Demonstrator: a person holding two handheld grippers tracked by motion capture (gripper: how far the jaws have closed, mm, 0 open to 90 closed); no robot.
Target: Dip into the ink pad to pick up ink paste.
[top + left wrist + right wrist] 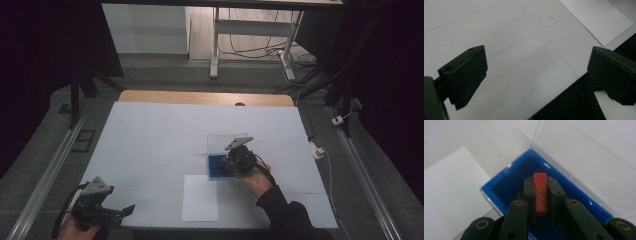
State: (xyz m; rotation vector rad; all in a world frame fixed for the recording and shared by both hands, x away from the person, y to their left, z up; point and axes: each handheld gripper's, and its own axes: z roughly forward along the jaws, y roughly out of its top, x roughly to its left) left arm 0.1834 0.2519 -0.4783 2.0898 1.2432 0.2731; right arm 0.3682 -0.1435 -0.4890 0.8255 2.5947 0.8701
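A shallow blue box [509, 182] with a clear hinged lid [227, 140] lies open in the middle of the white table [165, 130]. My right gripper [541, 182] reaches into the box and is shut on a small flat red piece [540, 187] with a thin gold edge. In the high view the right gripper [241, 157] covers most of the blue box [216, 167]. My left gripper [129, 210] hovers over the table's near left corner. In the left gripper view its fingers [465, 72] stand wide apart above bare table, nothing between them.
A white sheet of paper [200, 197] lies just in front of the box, also seen as a white sheet [596, 17] in the left gripper view. The table's near edge [564, 87] runs close under the left gripper. Metal rails flank the table; desk legs and cables stand beyond it.
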